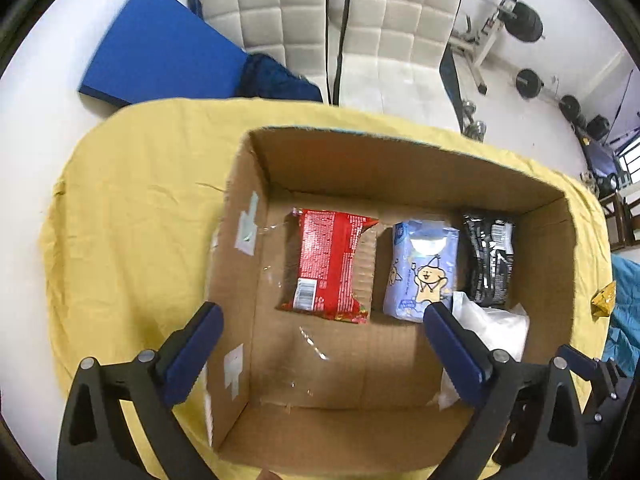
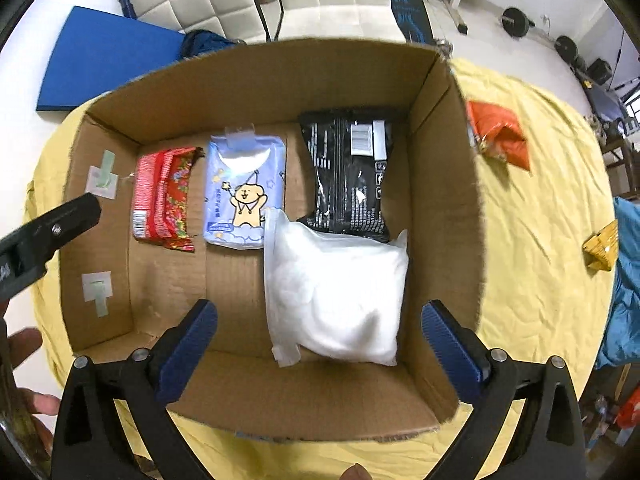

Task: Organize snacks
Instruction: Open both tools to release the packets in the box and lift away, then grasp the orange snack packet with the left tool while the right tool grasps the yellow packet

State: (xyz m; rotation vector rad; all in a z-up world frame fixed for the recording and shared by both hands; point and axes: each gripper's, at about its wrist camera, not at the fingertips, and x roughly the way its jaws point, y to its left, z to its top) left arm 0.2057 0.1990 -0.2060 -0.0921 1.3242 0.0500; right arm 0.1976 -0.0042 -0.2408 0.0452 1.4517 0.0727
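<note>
Yellow cloth [image 2: 532, 264]; white bag [image 2: 340, 292] between right hand-held gripper [image 2: 319, 322] fingers.

The left tongs [image 1: 320, 316] are wide open, and the two blue fingers [image 1: 192, 352] hold nothing. The right tongs [image 2: 319, 312] are wide open too, and their blue fingers [image 2: 452, 352] are empty. In the right view, the left tongs poke in from the side, with the person's fingers [image 2: 24, 344] just below them.
</note>
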